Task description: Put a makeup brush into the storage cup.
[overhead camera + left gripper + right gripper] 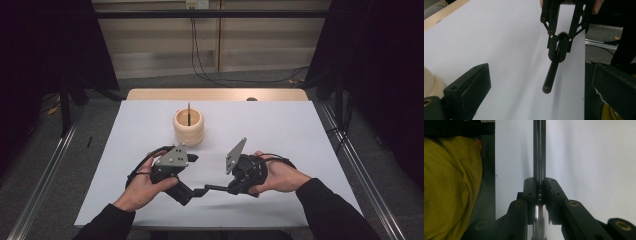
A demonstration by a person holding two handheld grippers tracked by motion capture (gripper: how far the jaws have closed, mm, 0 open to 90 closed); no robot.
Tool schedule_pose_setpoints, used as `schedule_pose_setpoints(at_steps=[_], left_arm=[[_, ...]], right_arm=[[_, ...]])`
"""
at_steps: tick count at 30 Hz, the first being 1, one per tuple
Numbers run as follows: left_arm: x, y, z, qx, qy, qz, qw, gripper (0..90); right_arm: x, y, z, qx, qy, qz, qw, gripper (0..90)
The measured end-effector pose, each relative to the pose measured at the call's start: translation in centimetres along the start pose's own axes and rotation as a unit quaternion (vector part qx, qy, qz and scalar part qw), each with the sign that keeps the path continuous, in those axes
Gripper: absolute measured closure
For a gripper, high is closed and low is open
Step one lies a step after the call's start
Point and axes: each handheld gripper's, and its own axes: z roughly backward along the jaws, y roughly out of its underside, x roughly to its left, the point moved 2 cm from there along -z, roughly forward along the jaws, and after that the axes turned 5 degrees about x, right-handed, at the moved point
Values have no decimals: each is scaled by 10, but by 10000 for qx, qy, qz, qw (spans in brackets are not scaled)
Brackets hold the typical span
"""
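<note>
Two grippers lower centre: our right gripper (216,189) clamps the slim black rod (551,75) so the wide-open left gripper (192,194) can grab it.

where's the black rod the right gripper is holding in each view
High view: the black rod lies low in the middle, between the two hands, held by the right gripper.
Left gripper view: upper right of centre, hanging from the far gripper's jaws, rounded end down.
Right gripper view: a vertical bar through the centre, clamped between the jaws.
Shared landmark: the white table top.
</note>
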Motion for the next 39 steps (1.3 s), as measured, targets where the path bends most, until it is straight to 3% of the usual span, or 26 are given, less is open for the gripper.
schedule_pose_setpoints(at_steps=[4, 9, 15, 20, 25, 28, 29, 33, 34, 35, 36, 37, 38, 39], left_arm=[[-2, -1, -7, 243, 71, -116, 9996, 37], [-7, 0, -19, 662, 31, -298, 9974, 51], [-5, 2, -27, 873, 165, -164, 9959, 73], [-8, 5, -28, 959, 307, -406, 9941, 93], [-12, 7, -30, 1160, 272, -609, 9910, 240], [-13, 8, -33, 1223, 302, -586, 9903, 339], [-13, 8, -33, 1331, 387, -607, 9885, 357], [-15, 8, -35, 1391, 450, -527, 9878, 451], [-14, 8, -35, 1500, 544, -505, 9859, 491], [-15, 8, -36, 1511, 488, -498, 9860, 499], [-14, 8, -37, 1566, 640, -489, 9844, 512], [-14, 10, -38, 1545, 577, -494, 9851, 534], [-13, 9, -38, 1567, 688, -505, 9839, 549], [-14, 10, -39, 1493, 578, -462, 9860, 556]], right_arm=[[3, -3, 0, 76, -38, -19, 10000, 798], [2, -6, -1, 151, -74, 220, 9996, 799], [4, -9, -5, 182, -119, 272, 9994, 798], [3, -11, -6, 172, -133, 273, 9994, 799], [3, -13, -7, 144, -141, 277, 9994, 799], [5, -14, -7, 143, -140, 311, 9993, 798], [6, -15, -6, 135, -131, 307, 9994, 798], [7, -16, -7, 143, -136, 367, 9991, 799], [7, -16, -7, 146, -133, 352, 9992, 799], [7, -17, -7, 144, -147, 334, 9992, 799], [7, -17, -7, 148, -130, 333, 9993, 799], [7, -17, -8, 130, -139, 357, 9992, 799], [7, -17, -8, 147, -142, 352, 9992, 799], [6, -18, -8, 146, -121, 383, 9991, 799]])
